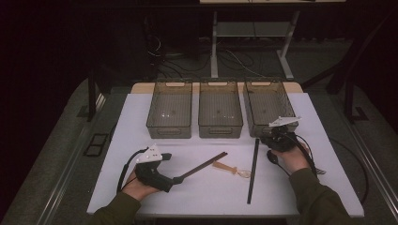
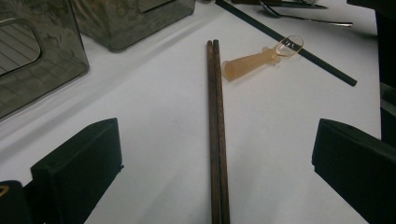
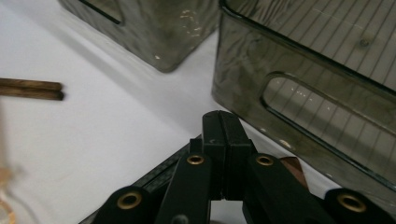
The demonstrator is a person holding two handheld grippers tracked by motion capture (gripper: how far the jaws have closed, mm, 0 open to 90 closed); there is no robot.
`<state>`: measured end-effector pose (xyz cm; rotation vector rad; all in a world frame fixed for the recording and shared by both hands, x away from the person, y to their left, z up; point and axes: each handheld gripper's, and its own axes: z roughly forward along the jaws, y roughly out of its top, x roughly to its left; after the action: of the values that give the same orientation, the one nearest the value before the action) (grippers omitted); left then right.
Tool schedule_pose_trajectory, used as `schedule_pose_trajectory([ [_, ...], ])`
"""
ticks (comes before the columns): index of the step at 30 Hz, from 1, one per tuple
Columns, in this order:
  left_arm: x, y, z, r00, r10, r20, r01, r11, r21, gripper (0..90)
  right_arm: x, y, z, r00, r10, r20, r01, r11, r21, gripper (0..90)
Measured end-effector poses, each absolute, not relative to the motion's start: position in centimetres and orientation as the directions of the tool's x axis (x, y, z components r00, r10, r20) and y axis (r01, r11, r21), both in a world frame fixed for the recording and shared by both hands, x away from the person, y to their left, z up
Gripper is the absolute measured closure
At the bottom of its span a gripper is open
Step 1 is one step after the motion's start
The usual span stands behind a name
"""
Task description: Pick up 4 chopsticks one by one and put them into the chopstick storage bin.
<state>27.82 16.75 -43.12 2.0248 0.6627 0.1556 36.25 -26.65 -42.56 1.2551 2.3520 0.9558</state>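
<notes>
A pair of dark brown wooden chopsticks (image 2: 217, 135) lies flat, side by side and touching. It rests diagonally on the white tabletop (image 1: 206, 187), nearer its front edge.

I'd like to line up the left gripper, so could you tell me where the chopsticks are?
The chopsticks lie on the table between the open left gripper's jaws, their far tips beside the orange spoon.

Bins (image 1: 220, 115) wall the far side (near side open).
</notes>
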Motion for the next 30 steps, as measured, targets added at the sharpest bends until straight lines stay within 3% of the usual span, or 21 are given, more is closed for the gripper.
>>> schedule_pose_trajectory([
  [30,27.8,16.5,-43.3,0.850,0.503,-0.160,0.396,-0.408,0.823,0.9,38.0,-25.2,-44.4,-0.573,0.819,0.034,0.655,0.433,0.619,89.4],
])
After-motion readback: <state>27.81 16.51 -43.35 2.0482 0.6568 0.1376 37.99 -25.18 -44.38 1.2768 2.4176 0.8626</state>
